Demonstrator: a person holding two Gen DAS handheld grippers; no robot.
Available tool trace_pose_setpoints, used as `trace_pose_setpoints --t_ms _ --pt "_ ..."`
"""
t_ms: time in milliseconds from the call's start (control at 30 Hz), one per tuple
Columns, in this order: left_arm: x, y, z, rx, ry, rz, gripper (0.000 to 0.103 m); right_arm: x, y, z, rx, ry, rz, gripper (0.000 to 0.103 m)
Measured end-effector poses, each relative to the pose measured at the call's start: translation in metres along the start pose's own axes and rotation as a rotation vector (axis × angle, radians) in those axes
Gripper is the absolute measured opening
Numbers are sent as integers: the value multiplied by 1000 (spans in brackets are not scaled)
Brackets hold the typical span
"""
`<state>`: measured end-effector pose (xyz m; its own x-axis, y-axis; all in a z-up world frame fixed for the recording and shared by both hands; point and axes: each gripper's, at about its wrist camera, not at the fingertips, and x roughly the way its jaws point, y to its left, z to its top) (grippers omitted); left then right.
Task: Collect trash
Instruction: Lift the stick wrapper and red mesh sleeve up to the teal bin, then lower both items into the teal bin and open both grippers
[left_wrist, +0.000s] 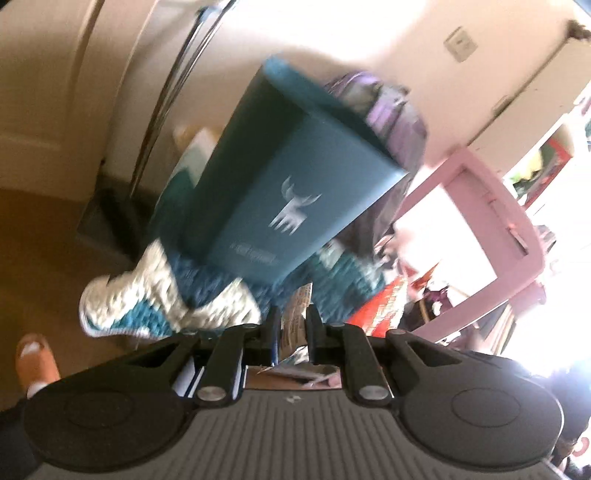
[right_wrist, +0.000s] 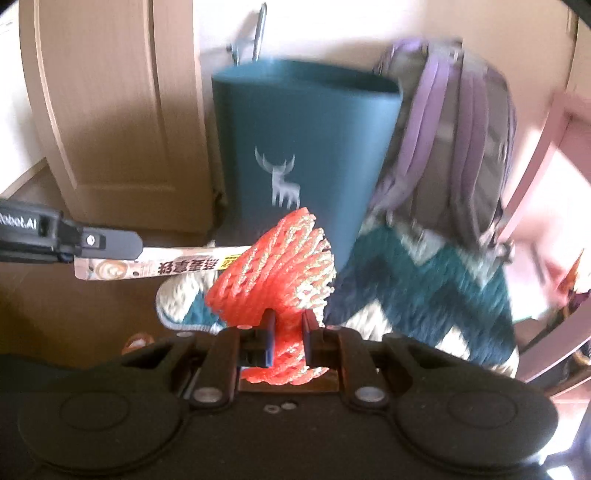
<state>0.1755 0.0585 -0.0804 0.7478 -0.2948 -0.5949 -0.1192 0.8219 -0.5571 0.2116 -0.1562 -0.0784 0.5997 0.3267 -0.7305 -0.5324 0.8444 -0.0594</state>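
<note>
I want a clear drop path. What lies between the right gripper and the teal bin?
In the right wrist view, only the orange foam net held by the right gripper stands before the teal bin; nothing else.

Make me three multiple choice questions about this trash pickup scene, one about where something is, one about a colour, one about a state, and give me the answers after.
1. Where is the purple backpack relative to the teal bin in the right wrist view?
A. To its right, up against it
B. Inside it
C. Far to its left

2. What colour is the foam net in the right gripper?
A. Blue
B. Orange-red
C. Black

3. What is the left gripper doing?
A. Standing wide open and empty
B. Shut on a printed wrapper
C. Shut on the bin's rim

Answers:
1 A: the backpack leans beside the bin's right edge.
2 B: the mesh between the fingers is plainly orange-red.
3 B: the right wrist view shows the wrapper sticking out from the left gripper's closed fingers.
</note>
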Motion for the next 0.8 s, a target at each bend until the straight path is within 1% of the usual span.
trace_pose_setpoints --t_ms 67,100,167,267,367,433,533,633,667,733,800 --pt "-4 -9 13 8 -20 -2 13 -3 0 9 10 -19 1 13" --pt "-7 -12 19 8 -31 -14 13 -7 0 14 7 -39 -6 13" --pt "-16 -21 37 14 -75 -28 13 -14 -3 29 6 -73 -8 13" --pt "-33 -41 69 38 -156 -51 13 -31 -11 62 -7 -138 -29 13" --pt "-42 -62 105 77 -219 -69 13 -40 -19 99 -9 -199 -52 14" --pt "-41 -79 129 118 -259 -59 13 -40 -24 121 -4 -227 -70 14" --pt "-30 -97 156 177 -294 -24 13 -28 -32 151 -5 -234 -92 16" --pt "-3 -101 178 202 -277 8 13 -5 -40 170 3 -215 -115 16" --pt "10 -101 183 216 -267 32 13 5 -45 175 13 -206 -122 16" --pt "32 -98 191 243 -249 79 13 20 -49 178 24 -188 -124 16" --pt "51 -93 195 258 -225 105 13 37 -55 182 33 -170 -119 16"
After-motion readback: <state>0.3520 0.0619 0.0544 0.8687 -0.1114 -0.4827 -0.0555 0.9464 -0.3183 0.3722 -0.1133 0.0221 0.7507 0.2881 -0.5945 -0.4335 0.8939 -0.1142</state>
